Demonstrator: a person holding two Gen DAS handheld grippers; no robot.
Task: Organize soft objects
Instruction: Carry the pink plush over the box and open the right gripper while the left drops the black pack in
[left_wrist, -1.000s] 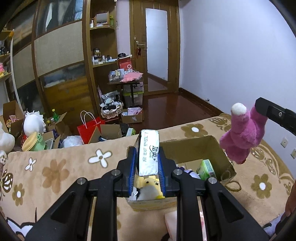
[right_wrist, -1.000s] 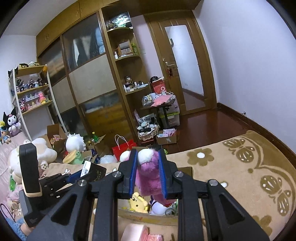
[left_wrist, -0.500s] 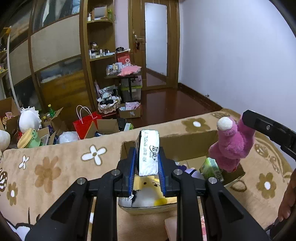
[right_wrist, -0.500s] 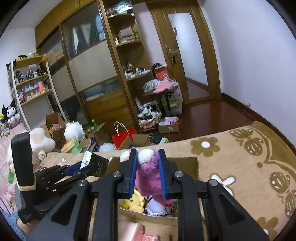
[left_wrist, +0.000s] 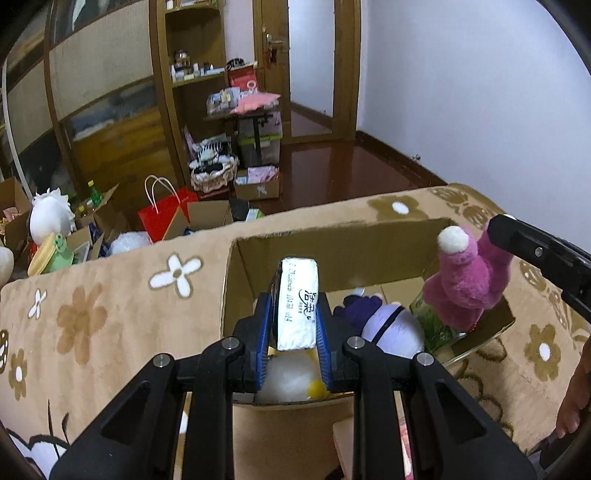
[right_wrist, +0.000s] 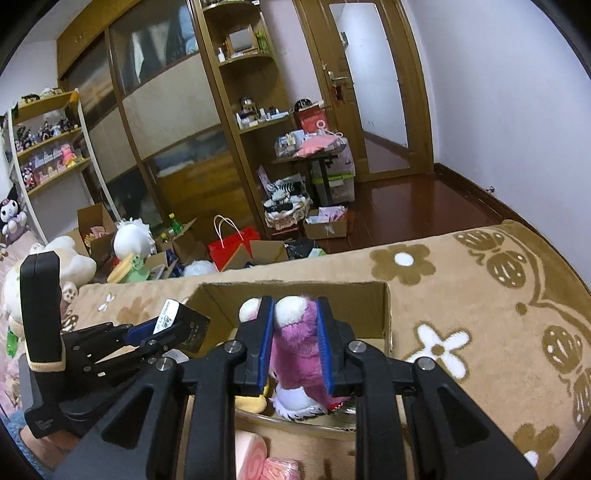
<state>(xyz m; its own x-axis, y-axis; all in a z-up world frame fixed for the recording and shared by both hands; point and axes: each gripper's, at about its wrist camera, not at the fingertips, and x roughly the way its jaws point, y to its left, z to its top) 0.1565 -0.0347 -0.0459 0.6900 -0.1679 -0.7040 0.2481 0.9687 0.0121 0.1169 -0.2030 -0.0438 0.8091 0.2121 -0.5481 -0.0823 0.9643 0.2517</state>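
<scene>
My left gripper (left_wrist: 291, 317) is shut on a white tissue pack (left_wrist: 298, 303) and holds it over the near left part of an open cardboard box (left_wrist: 332, 254) on the flowered blanket. My right gripper (right_wrist: 294, 321) is shut on a pink plush toy (right_wrist: 297, 343) and holds it over the box's right side; the toy also shows in the left wrist view (left_wrist: 465, 284). Inside the box lie a white and yellow plush (left_wrist: 291, 376), a purple and white plush (left_wrist: 388, 328) and a green pack (left_wrist: 432, 325).
The box (right_wrist: 369, 295) sits on a beige flowered blanket (left_wrist: 92, 314). A pink roll (right_wrist: 251, 456) lies in front of the box. Beyond the blanket's far edge the floor holds boxes, a red bag (left_wrist: 162, 214) and plush toys. Wardrobe and shelves stand behind.
Both grippers have moved forward and down toward the box, each keeping hold of its object. The pink toy has dropped from above the box's right rim to the box opening.
</scene>
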